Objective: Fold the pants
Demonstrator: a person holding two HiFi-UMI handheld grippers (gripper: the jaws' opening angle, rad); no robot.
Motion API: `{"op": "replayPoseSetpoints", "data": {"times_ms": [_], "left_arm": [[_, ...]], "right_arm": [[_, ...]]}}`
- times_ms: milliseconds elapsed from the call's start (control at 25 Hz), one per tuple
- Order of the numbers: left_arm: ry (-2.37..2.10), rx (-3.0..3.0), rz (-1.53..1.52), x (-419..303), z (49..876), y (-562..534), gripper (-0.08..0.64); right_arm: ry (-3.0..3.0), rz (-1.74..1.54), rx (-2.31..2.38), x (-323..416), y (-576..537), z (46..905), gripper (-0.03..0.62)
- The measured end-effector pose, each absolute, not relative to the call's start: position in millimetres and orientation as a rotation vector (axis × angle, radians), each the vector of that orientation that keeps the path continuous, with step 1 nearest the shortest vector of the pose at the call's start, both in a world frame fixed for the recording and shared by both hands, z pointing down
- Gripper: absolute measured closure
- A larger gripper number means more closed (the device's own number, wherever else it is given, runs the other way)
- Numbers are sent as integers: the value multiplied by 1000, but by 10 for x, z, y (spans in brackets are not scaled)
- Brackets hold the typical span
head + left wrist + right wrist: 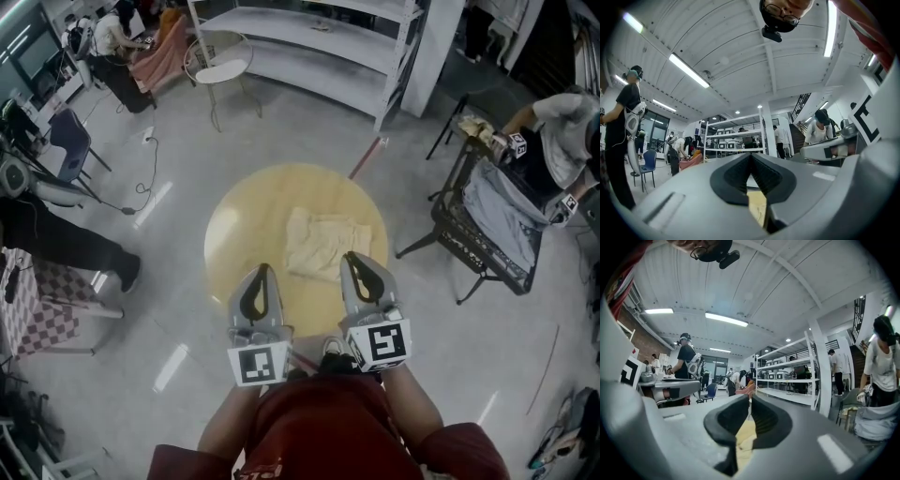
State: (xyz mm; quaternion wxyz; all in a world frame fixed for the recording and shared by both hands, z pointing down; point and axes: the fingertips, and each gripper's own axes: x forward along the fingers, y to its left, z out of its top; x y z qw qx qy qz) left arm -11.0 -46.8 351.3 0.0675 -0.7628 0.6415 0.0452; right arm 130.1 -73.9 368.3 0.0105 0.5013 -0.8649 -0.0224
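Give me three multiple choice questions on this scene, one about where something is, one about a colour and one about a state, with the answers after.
1. Where do the pants lie?
A. on the table
B. on the floor
C. on a shelf

2. What colour is the table top?
A. blue
B. yellow
C. black

3. How do the jaws of the left gripper stand?
A. wide apart
B. clamped on the pants
C. together, on nothing

Answers:
1 A: the head view shows them folded on the table top.
2 B: the bare top around the pants is yellow.
3 C: the left gripper view shows the pads meeting with nothing between them.
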Motion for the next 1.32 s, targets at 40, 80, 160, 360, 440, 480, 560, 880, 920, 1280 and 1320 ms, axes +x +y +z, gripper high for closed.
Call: {"op": "replayPoseSetpoints", "data": {"times_ms": [40, 80, 160, 360, 440, 480, 560, 880, 920, 1280, 1320], "left_arm": [[1935, -2297, 137, -121, 3516, -462, 554], [1937, -2294, 137, -129, 3520, -454, 554], [1936, -2289, 137, -136, 3523, -440, 554], [1941, -2288, 142, -136, 3515, -435, 553], [1946, -2291, 147, -142, 3518, -435, 554], [1946, -2292, 149, -145, 3521, -438, 554], [1947, -2295, 150, -142, 3525, -450, 553], [1928, -2333, 139, -93, 3551, -474, 552], [1924, -2336, 140, -86, 3541, -475, 552], [1899, -2351, 143, 6, 3532, -503, 552], [1902, -2355, 142, 15, 3538, -504, 552]], "right_arm": [[-2699, -70, 1564, 1298, -733, 3690, 581], [-2698, -70, 1560, 1291, -726, 3699, 591], [-2692, -70, 1552, 1272, -718, 3719, 591], [-2672, -69, 1547, 1241, -714, 3742, 592], [-2668, -71, 1545, 1234, -709, 3749, 592], [-2665, -72, 1544, 1230, -711, 3754, 592], [-2661, -74, 1543, 1230, -719, 3759, 592], [-2654, -89, 1540, 1254, -730, 3753, 592], [-2652, -92, 1539, 1258, -727, 3747, 592], [-2642, -108, 1553, 1320, -757, 3728, 592], [-2642, -110, 1556, 1327, -759, 3726, 592]]}}
